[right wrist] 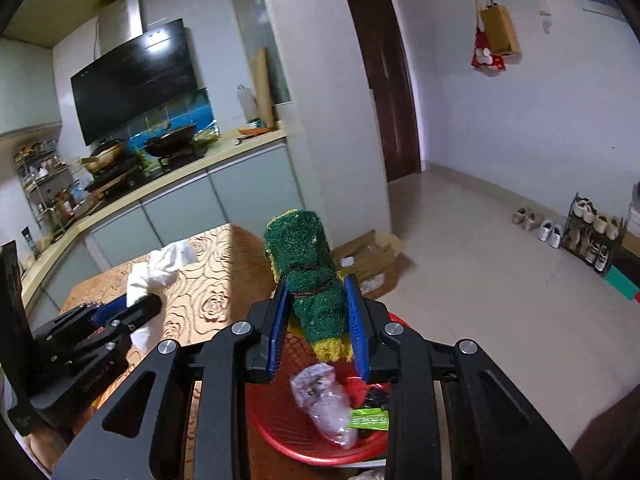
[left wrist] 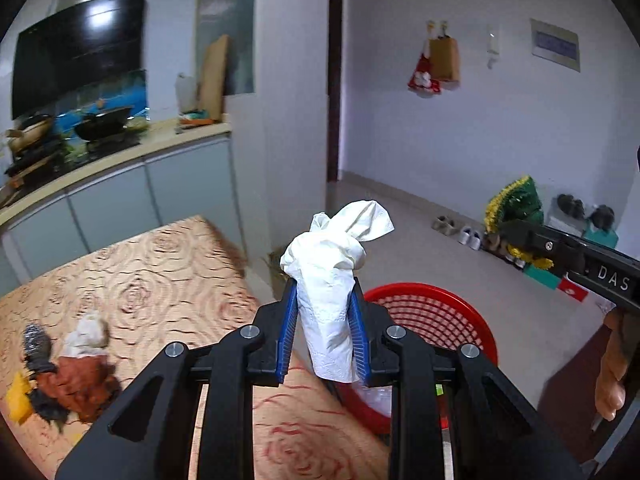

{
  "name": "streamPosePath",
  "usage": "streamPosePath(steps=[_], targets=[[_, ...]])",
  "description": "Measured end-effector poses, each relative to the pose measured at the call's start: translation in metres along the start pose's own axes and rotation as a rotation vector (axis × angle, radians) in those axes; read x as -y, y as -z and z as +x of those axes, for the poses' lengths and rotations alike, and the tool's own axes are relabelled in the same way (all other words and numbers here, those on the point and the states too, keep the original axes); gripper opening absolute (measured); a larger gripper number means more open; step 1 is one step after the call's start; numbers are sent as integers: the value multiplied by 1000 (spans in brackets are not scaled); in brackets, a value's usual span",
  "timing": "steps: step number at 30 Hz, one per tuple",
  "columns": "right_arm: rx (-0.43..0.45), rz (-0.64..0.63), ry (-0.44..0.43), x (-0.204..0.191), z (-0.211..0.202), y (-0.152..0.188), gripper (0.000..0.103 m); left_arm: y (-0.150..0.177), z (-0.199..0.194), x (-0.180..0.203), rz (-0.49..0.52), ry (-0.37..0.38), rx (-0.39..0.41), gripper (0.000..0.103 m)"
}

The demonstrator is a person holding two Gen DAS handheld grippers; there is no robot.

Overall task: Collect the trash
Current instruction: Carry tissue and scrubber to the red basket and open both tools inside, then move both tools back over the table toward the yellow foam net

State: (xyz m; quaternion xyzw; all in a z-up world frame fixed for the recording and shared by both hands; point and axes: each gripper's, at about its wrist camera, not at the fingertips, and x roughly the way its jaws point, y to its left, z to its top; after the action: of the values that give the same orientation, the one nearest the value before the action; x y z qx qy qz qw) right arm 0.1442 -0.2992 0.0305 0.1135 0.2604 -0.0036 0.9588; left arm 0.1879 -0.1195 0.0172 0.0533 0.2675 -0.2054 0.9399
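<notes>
Kitchen counter (right wrist: pixel 172 184) with wok (right wrist: pixel 172 138) and range hood (right wrist: pixel 136 80) seen behind table (left wrist: pixel 160 276) in rose-patterned cloth. Pale tiled floor (right wrist: pixel 480 280), dark door (right wrist: pixel 380 80), shoes (right wrist: pixel 548 232) along wall. Red basket (right wrist: pixel 280 420) with wrappers placed off table's right edge. White tissue (left wrist: pixel 336 280) clamped in left gripper (left wrist: pixel 326 292); green scouring pad (right wrist: pixel 308 276) clamped in right gripper (right wrist: pixel 318 284), above basket. Trash pile (left wrist: pixel 68 372) left near table's left edge.

Both views are dim, with a cool bluish cast. A ceiling light glares on the black hood (left wrist: pixel 80 48). Fisheye bends the walls, corners are black, and the left view is slightly blurred.
</notes>
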Motion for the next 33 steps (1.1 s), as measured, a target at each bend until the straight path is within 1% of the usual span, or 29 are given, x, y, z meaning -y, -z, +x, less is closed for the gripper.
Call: streamPosePath(steps=[4, 6, 10, 14, 18, 21, 23, 24, 25, 28, 33], targets=[[-27, 12, 18, 11, 7, 7, 27, 3, 20, 18, 20, 47, -43, 24], [-46, 19, 26, 15, 12, 10, 27, 6, 31, 26, 29, 73, -77, 24], [-100, 30, 35, 20, 28, 21, 27, 15, 51, 35, 42, 100, -134, 24], [-173, 43, 28, 24, 48, 32, 27, 24, 67, 40, 39, 123, -183, 25], [-211, 49, 30, 27, 60, 39, 27, 32, 78, 42, 38, 141, -220, 26], [-238, 55, 25, 32, 68, 42, 29, 34, 84, 45, 35, 149, -242, 31], [-260, 64, 11, 33, 73, 44, 33, 35, 88, 44, 20, 166, -258, 35], [-266, 67, 8, 34, 75, 45, 34, 35, 89, 44, 15, 170, -259, 39], [-268, 69, 7, 35, 76, 46, 36, 35, 89, 43, 15, 170, -258, 44], [-268, 79, 3, 36, 76, 47, 43, 33, 87, 43, 18, 167, -247, 53], [-258, 92, 1, 37, 72, 46, 44, 31, 76, 41, 39, 134, -217, 61]])
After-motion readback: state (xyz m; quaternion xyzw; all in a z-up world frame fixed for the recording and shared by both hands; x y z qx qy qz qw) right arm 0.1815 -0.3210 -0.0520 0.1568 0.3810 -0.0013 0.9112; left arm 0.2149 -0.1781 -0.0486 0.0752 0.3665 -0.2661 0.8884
